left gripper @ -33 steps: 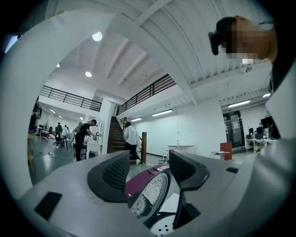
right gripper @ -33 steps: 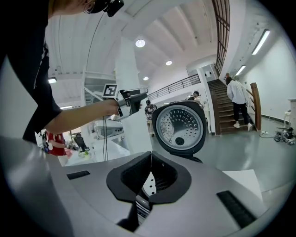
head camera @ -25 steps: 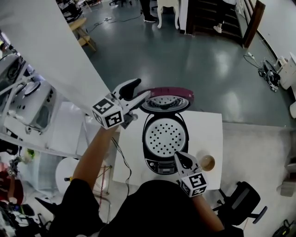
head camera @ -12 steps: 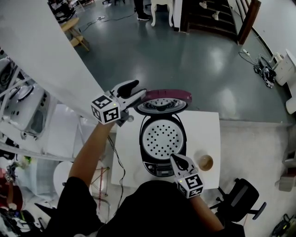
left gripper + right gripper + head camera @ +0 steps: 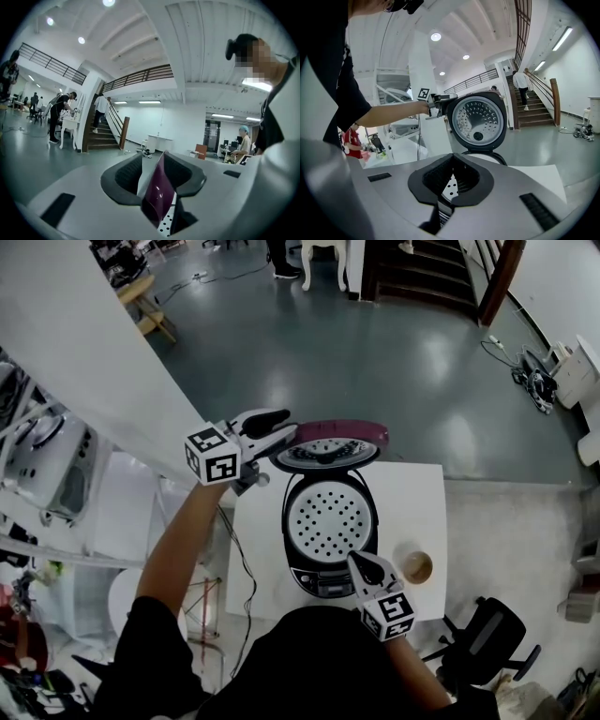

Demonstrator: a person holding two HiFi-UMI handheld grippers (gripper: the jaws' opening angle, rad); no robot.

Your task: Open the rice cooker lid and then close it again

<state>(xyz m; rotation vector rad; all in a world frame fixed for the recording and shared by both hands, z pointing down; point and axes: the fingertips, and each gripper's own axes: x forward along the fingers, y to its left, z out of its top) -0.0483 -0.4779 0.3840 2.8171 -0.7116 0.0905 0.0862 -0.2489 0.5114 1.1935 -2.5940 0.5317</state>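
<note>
The black rice cooker stands on a white table, its perforated inner plate showing. Its maroon-rimmed lid stands open and upright at the far side. My left gripper is at the lid's left edge; its jaws have just been closing with that edge between them. In the left gripper view the maroon lid fills the gap of the left gripper. My right gripper hovers shut and empty over the cooker's front panel. The right gripper view shows the lid's inner face beyond the right gripper.
A small brown cup sits on the table right of the cooker. A cable hangs off the table's left side. A black office chair stands at the lower right. White equipment lies to the left.
My left gripper has sunk a little beside the lid and its jaws have narrowed onto the lid's edge. The lid stays upright. The right gripper has not moved.
</note>
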